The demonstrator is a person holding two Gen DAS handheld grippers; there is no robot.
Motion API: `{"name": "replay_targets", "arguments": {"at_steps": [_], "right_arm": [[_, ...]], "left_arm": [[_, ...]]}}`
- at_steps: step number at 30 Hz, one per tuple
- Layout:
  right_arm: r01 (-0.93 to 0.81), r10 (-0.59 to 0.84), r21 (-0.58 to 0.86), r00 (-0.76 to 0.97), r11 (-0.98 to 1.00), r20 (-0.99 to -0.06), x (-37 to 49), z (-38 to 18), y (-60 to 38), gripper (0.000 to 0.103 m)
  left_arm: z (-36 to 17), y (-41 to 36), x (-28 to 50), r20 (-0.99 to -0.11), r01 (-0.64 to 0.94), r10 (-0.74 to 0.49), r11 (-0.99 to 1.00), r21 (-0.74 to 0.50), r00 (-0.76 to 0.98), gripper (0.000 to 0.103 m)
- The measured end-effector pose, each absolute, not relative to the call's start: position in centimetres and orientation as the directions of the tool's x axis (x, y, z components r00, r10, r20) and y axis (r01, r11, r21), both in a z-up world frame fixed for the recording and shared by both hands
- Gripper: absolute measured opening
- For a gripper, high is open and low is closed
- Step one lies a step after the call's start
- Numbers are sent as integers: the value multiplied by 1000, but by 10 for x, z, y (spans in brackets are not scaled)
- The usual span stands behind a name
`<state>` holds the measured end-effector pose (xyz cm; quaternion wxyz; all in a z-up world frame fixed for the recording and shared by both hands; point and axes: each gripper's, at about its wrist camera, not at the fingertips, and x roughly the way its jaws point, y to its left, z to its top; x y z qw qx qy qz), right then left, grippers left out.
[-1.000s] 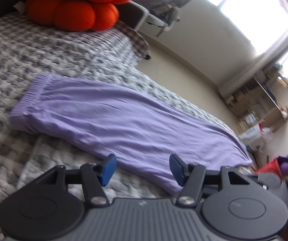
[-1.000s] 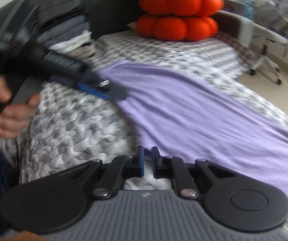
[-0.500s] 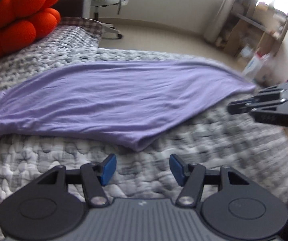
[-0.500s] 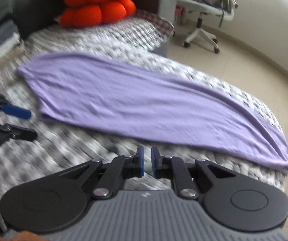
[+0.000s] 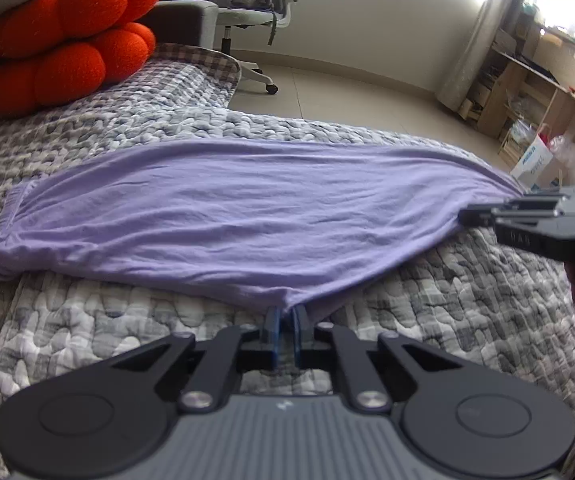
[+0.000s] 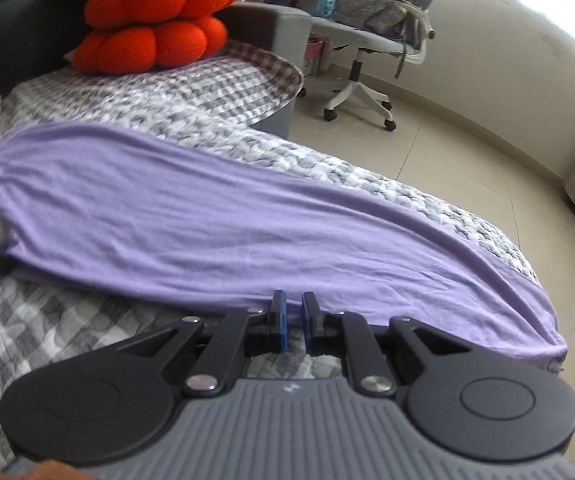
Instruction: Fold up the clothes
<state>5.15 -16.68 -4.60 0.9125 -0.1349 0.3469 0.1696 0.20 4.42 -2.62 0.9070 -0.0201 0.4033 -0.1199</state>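
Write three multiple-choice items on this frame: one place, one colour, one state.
1. Where are the orange cushions?
A. On the floor
B. Stacked at the far end of the bed
C. On the office chair

2. What colour is the garment spread on the bed?
A. Purple
B. Green
C. White

3. What state is the left gripper in?
A. Wide open above the cloth
B. Shut on the garment's near edge
C. Holding a cushion

Answers:
1 B: the cushions sit one on another on the quilt's far end.
2 A: the fabric is light purple in both views.
3 B: the fabric bunches where the blue pads meet.
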Motion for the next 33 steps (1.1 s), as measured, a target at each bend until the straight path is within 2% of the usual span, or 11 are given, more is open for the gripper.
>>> {"name": "replay_targets", "arguments": {"at_steps": [5, 11, 14, 21, 23, 33], "right_arm": [[-409, 223, -119, 692, 905, -686, 53, -47, -167, 14], [-517, 302, -53, 577, 854, -759, 43, -43, -172, 15], [-528, 299, -78, 590, 846, -750, 39, -45, -170, 20], [-550, 322, -71, 583, 832, -746, 37, -47, -164, 21], [-536, 321, -68, 597, 841, -735, 39, -48, -163, 26], [-472, 290, -81, 658, 878, -694, 56, -51, -165, 26]], "left_arm": [[-28, 43, 3, -726, 203, -232, 971, -130, 647, 6], [-29, 45, 7, -727, 191, -238, 970, -149, 644, 6], [-28, 47, 10, -726, 170, -242, 970, -172, 644, 2], [-16, 53, 2, -689, 133, -243, 969, -209, 683, 1], [-11, 53, 0, -679, 130, -247, 967, -219, 691, 1], [-12, 54, -1, -678, 132, -246, 967, -217, 693, 1]]}}
